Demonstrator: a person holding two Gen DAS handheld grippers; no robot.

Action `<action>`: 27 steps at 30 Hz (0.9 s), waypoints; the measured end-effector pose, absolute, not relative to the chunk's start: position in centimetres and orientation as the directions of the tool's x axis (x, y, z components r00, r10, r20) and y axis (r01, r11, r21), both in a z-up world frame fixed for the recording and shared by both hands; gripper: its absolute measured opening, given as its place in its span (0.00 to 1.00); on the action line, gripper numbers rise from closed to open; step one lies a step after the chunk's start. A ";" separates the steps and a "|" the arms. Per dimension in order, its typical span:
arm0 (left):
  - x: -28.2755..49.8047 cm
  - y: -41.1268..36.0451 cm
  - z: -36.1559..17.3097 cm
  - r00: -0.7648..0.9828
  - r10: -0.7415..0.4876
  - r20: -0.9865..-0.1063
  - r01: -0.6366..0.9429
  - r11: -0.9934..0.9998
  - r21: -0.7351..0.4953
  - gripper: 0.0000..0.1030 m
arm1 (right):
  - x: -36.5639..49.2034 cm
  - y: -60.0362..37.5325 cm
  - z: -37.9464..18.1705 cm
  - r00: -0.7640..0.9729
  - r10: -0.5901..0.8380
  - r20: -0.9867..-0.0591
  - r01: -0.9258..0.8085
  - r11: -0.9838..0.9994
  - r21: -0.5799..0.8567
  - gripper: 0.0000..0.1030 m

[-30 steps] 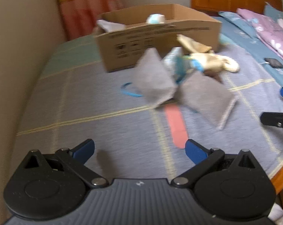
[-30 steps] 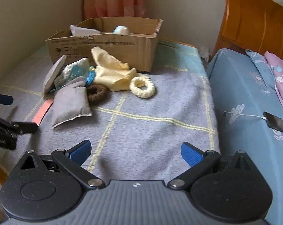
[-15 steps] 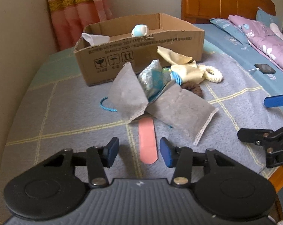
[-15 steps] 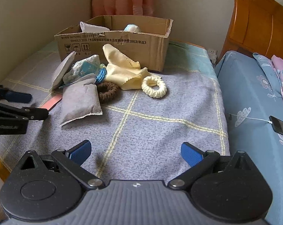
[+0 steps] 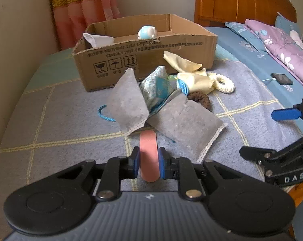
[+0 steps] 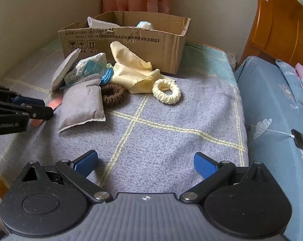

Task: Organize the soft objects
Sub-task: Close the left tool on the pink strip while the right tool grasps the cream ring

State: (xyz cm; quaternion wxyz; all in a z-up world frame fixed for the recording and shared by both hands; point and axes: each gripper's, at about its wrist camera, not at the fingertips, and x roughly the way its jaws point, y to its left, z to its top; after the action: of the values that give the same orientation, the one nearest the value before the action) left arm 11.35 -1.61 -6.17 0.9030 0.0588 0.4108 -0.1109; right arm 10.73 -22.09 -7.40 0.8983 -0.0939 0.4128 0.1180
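My left gripper (image 5: 148, 165) is shut on the near end of a flat pink strip (image 5: 148, 150) that lies on the grey checked blanket (image 5: 61, 124). Beyond it lies a pile: two grey pouches (image 5: 186, 123), a blue patterned pouch (image 5: 157, 88), a yellow cloth (image 5: 193, 74), a brown scrunchie (image 5: 200, 100) and a cream scrunchie (image 5: 224, 83). A cardboard box (image 5: 149, 54) behind the pile holds a white cloth (image 5: 97, 39) and a small blue-white toy (image 5: 147, 32). My right gripper (image 6: 145, 163) is open and empty above the blanket, right of the pile (image 6: 85, 100).
A blue cord (image 5: 104, 114) lies left of the pile. A wall (image 5: 15, 40) runs along the left, a curtain (image 5: 81, 6) behind the box. A blue bed (image 6: 275, 108) with a phone on a cable (image 6: 302, 140) and a wooden headboard (image 6: 279, 30) stand at the right.
My left gripper has moved forward and closed from open onto the pink strip. My right gripper has drawn a little closer to the pile and stayed open.
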 end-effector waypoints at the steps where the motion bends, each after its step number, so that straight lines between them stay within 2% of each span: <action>1: 11.4 -1.4 -6.1 0.636 -0.148 -0.757 0.243 0.970 0.015 0.17 | 10.8 -22.1 -7.4 0.633 0.136 -0.762 -0.295 0.953 -0.074 1.00; 12: 11.0 0.2 -6.1 0.623 -0.129 -0.772 0.234 0.972 0.026 0.17 | 14.1 -23.2 -7.3 0.653 0.121 -0.748 -0.306 0.945 -0.114 1.00; 18: 11.4 0.1 -6.1 0.618 -0.134 -0.774 0.233 0.972 0.018 0.17 | 16.4 -23.5 -7.2 0.655 0.172 -0.736 -0.346 0.934 -0.090 0.87; 27: 11.6 0.3 -6.1 0.611 -0.147 -0.777 0.230 0.973 -0.003 0.17 | 19.4 -22.7 -7.3 0.648 0.217 -0.730 -0.388 0.919 -0.071 0.85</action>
State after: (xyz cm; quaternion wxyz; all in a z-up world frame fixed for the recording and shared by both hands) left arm 11.56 0.34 -6.09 0.8963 0.0484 0.4280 -0.1053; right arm 19.38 -22.75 -7.31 0.9009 -0.1112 0.3845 0.1681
